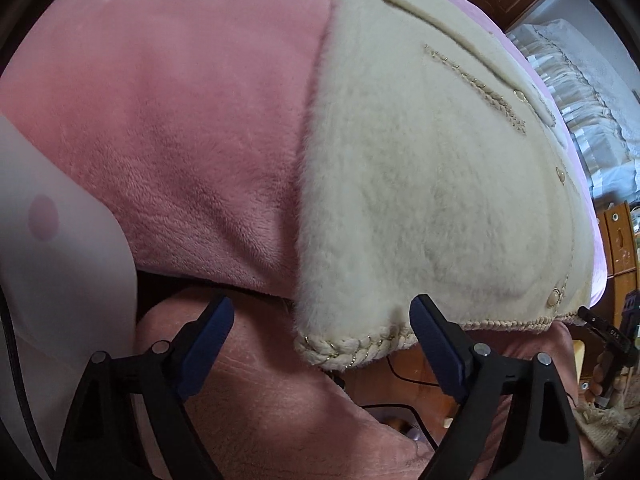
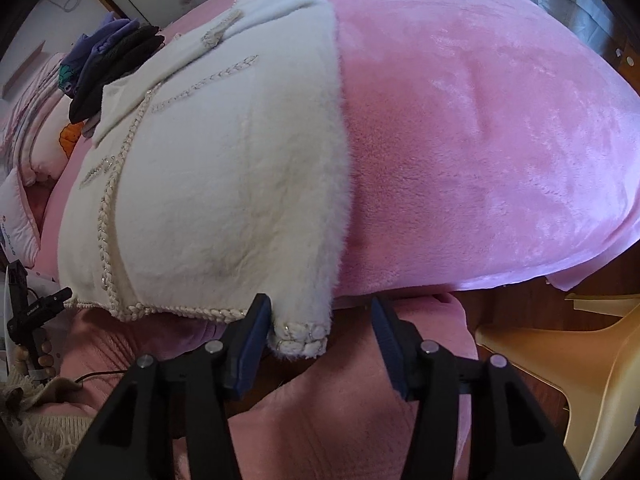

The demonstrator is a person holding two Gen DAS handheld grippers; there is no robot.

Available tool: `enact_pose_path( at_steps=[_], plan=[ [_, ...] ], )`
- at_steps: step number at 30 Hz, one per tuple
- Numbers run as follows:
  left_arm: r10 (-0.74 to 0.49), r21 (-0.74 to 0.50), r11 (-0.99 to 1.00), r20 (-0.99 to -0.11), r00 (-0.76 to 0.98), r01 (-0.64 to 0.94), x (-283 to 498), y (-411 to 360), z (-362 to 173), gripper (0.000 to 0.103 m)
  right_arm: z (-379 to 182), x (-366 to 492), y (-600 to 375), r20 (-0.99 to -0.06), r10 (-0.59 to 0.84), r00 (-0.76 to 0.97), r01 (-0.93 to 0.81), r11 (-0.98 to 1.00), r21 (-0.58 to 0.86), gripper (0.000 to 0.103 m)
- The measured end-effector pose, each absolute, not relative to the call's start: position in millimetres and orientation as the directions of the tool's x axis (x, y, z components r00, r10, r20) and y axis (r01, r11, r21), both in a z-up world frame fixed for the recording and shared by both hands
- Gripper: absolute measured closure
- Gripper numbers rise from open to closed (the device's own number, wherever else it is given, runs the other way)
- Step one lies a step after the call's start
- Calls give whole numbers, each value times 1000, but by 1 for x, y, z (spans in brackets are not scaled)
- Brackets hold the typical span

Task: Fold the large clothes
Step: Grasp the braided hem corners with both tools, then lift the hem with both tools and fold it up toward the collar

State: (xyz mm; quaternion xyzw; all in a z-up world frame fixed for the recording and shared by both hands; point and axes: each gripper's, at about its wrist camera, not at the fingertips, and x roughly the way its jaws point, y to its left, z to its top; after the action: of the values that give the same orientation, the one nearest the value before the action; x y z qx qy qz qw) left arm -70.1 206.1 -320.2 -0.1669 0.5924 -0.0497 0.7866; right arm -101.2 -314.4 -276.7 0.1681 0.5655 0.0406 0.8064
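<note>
Left gripper spread wide, right gripper half-spread; both straddle jacket cuffs, unpinched.

Bed under a pink blanket, near edge at the bottom of both views. Spread flat on it, a cream coat, braided hem along the near edge, both cuffs hanging just over it. Toward the far left corner in the right view, dark clothes and pillows.
</note>
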Motion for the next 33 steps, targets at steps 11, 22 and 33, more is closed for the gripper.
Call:
enact_pose_path(
  at_steps=[11,22,33],
  plan=[
    [-342,-381,917,-904,256,-121,-64,214,-346,30,-280,-97,-295,-884,317,342,19,939,344,62],
    [-362,-398,910,-899,248,-116,-60,195,-343,62,-290,-92,-300,-885,334,324,77,923,377,67],
    [-439,-478,876,-842,314,-58,-48,173,-269,90,-227,-94,-299,-801,406,440,-48,901,431,85]
  ],
)
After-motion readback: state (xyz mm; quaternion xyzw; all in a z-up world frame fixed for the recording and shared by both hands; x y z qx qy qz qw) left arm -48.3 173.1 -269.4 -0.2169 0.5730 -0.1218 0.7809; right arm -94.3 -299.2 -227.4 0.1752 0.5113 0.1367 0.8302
